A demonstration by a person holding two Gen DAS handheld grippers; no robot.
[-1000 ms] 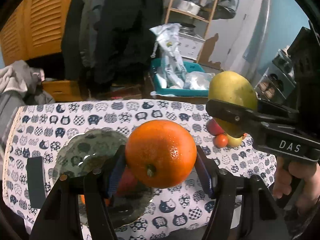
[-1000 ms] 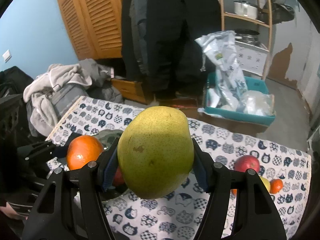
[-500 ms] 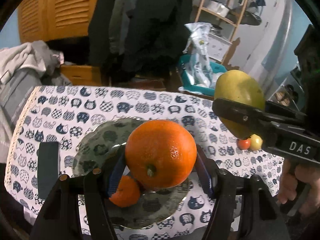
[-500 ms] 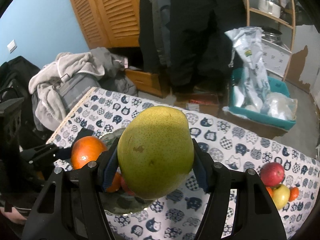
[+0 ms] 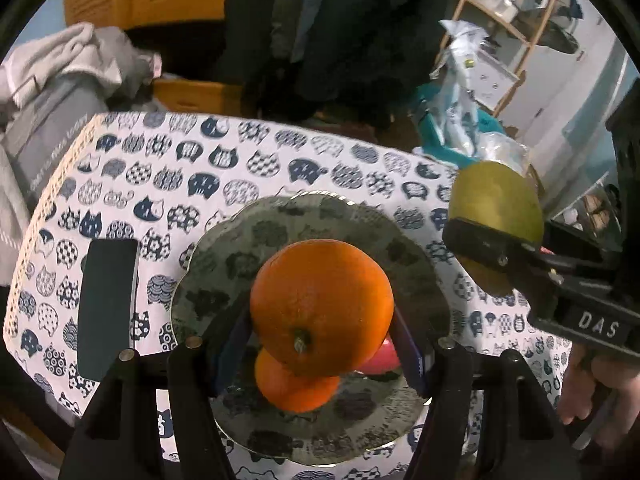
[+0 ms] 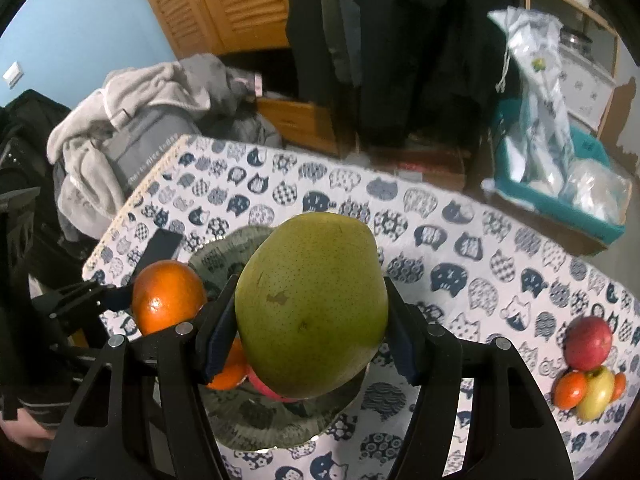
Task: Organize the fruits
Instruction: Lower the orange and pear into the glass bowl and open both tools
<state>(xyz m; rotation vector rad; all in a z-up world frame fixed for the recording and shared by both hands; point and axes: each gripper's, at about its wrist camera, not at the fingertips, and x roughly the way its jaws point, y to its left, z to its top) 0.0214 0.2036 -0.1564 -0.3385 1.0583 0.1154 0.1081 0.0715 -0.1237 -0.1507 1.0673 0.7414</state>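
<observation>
My left gripper is shut on a large orange and hangs over a glass plate on the cat-print tablecloth. On the plate lie a smaller orange and a red fruit, partly hidden by the held orange. My right gripper is shut on a big green mango, just right of the plate. In the right wrist view the held orange shows at left, and the mango shows at right in the left wrist view.
A dark flat phone lies left of the plate. A red apple, a yellow fruit and small orange fruits cluster at the table's right end. Beyond the far edge are clothes and a teal bin.
Both grippers have come down and forward toward the plate with their fruit still held. The plate now fills more of both views, under the orange.
</observation>
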